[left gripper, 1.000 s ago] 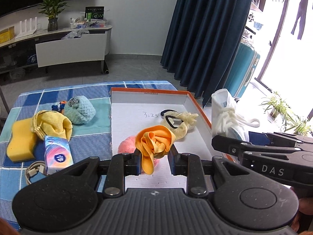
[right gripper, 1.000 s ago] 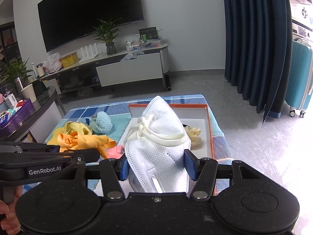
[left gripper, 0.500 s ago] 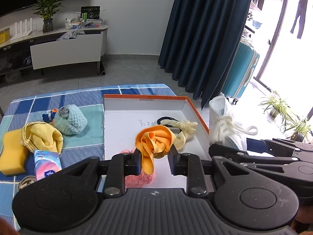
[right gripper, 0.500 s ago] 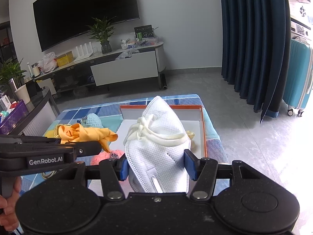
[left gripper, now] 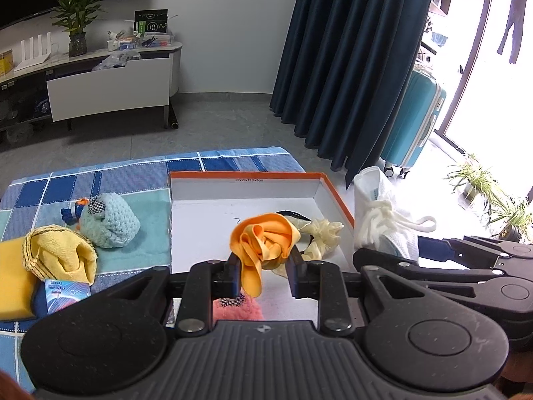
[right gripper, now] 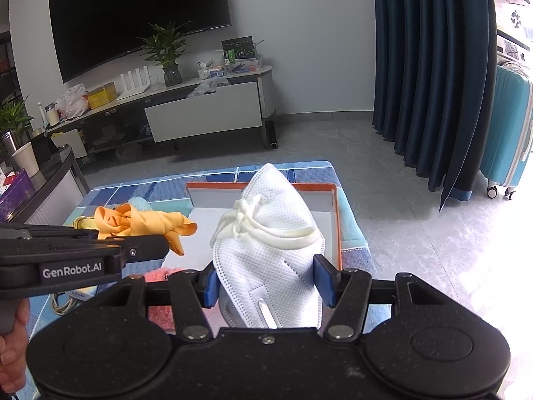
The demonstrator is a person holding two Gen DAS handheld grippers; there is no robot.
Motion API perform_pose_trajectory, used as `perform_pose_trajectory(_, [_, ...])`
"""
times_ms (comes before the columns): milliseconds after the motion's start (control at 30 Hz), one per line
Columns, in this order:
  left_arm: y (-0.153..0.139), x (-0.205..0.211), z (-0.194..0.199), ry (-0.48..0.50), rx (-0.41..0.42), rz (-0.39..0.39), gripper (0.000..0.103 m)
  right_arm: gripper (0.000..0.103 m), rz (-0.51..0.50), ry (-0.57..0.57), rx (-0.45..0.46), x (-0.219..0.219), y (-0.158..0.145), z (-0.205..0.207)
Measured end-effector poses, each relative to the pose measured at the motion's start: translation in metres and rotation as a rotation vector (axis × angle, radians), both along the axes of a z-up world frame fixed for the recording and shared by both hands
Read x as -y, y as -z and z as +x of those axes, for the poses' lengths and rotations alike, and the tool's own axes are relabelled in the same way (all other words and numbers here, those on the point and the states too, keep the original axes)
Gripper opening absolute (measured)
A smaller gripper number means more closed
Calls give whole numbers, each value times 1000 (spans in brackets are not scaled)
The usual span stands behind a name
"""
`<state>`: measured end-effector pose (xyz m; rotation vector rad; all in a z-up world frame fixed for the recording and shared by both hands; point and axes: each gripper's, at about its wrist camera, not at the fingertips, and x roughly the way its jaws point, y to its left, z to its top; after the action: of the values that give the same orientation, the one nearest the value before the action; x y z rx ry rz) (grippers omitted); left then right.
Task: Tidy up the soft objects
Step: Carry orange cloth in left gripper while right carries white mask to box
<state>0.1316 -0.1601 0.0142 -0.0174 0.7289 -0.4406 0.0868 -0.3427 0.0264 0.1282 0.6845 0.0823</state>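
Two grippers each carry a soft thing above the box (left gripper: 328,185). The left gripper (left gripper: 263,268) has its jaws nearly closed on an orange cloth (left gripper: 263,238); the bundle bulges up past the fingertips, and one loose tail hangs down between them, so its long axis runs up and down, over the box's near half. The right gripper (right gripper: 269,278) has its jaws wide, pressed on both sides of a white mask (right gripper: 266,253). The mask stands on edge between the pads, its long axis along the fingers and its pointed end aimed away, toward the box's far wall. Its straps (right gripper: 263,225) lie knotted across the top. In the box lie a cream scrunchie (left gripper: 324,233) and a pink fuzzy thing (left gripper: 238,308), the latter right under the cloth.
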Motion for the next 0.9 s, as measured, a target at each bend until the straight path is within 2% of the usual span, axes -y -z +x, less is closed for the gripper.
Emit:
perform_pose_trajectory(467, [4, 3, 16, -5, -16, 2, 27, 68, 2, 8, -17, 7, 4, 28])
perform_pose_trajectory(900, [11, 6, 28, 9, -45, 4, 27, 70, -5, 9, -69, 10, 19, 55])
